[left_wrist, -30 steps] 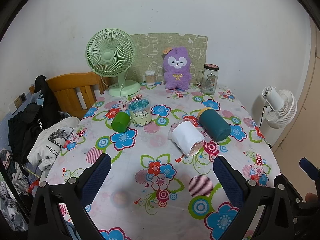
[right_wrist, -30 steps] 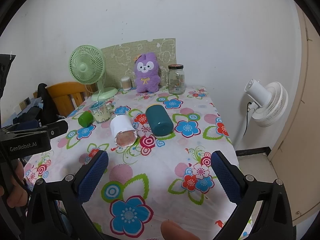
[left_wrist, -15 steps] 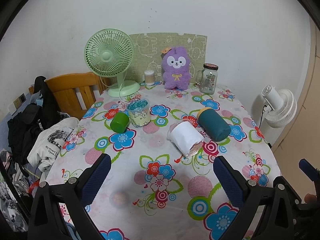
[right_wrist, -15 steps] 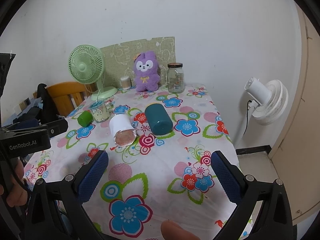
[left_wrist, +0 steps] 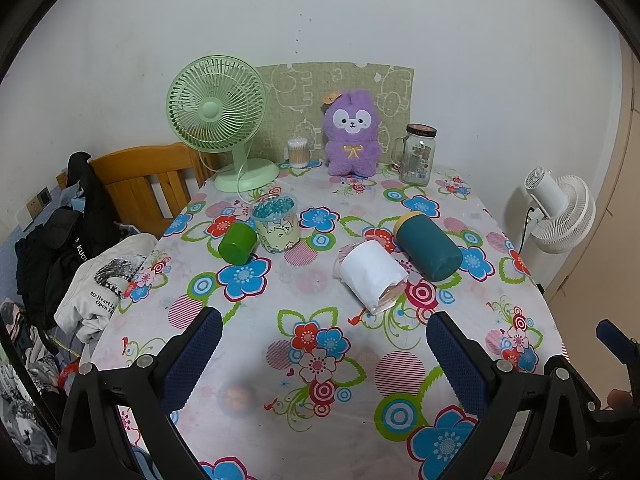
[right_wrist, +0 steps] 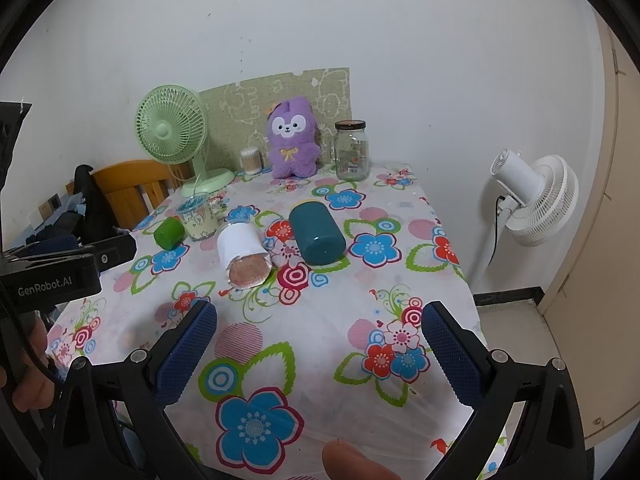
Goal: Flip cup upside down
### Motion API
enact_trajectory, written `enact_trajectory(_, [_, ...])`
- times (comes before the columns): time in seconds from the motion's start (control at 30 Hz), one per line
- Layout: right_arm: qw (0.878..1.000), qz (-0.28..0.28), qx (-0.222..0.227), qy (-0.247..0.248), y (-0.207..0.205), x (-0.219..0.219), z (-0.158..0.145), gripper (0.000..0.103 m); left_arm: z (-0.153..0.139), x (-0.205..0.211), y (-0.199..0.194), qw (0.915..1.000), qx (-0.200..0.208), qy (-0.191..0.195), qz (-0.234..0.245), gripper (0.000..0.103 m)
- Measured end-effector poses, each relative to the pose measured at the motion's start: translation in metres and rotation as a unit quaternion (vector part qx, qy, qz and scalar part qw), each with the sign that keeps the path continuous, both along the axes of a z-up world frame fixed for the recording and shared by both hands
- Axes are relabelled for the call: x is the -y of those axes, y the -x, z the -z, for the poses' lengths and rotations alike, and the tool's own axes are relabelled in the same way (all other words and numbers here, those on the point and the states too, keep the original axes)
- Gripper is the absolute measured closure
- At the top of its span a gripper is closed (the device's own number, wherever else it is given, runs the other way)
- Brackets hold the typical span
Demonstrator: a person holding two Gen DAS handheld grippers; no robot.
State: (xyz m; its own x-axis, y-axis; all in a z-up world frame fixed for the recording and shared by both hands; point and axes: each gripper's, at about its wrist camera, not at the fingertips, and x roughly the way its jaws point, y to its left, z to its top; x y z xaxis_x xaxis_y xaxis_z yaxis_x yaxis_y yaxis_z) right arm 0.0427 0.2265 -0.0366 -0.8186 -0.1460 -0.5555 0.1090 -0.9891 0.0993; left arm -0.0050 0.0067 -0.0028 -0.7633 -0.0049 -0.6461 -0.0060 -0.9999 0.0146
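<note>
A teal cup lies on its side on the floral tablecloth, its base toward me; it also shows in the right wrist view. A white cup lies on its side beside it, left of it. A small green cup lies on its side further left. A patterned cup stands upright next to it. My left gripper is open and empty, held near the table's front. My right gripper is open and empty, also well short of the cups.
At the back stand a green desk fan, a cotton swab jar, a purple plush toy and a glass jar. A wooden chair with clothes is left. A white floor fan stands right of the table.
Both grippers have drifted very slightly; the scene sits a touch higher in the left view. Nothing on the table has moved.
</note>
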Motion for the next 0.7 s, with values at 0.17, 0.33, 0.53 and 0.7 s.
enact_trajectory(0.17, [1.000,0.003,0.002,0.000,0.0007,-0.0005,0.0005,0.000,0.0021,-0.0021,0.0009,1.0000,0.001,0.001,0.001,0.000])
enact_trajectory(0.33, [1.000,0.004,0.002,0.001,0.0010,-0.0007,0.0005,0.000,0.0018,-0.0027,0.0013,1.0000,0.001,0.001,0.001,0.000])
enact_trajectory(0.53, [1.000,0.003,0.001,-0.001,0.0011,-0.0005,0.0004,0.000,0.0018,-0.0028,0.0016,1.0000,0.002,0.001,0.001,0.000])
enact_trajectory(0.7, [1.000,0.003,0.003,0.000,0.0008,0.0010,0.0004,0.000,0.0017,-0.0027,0.0017,1.0000,0.002,0.001,0.001,0.000])
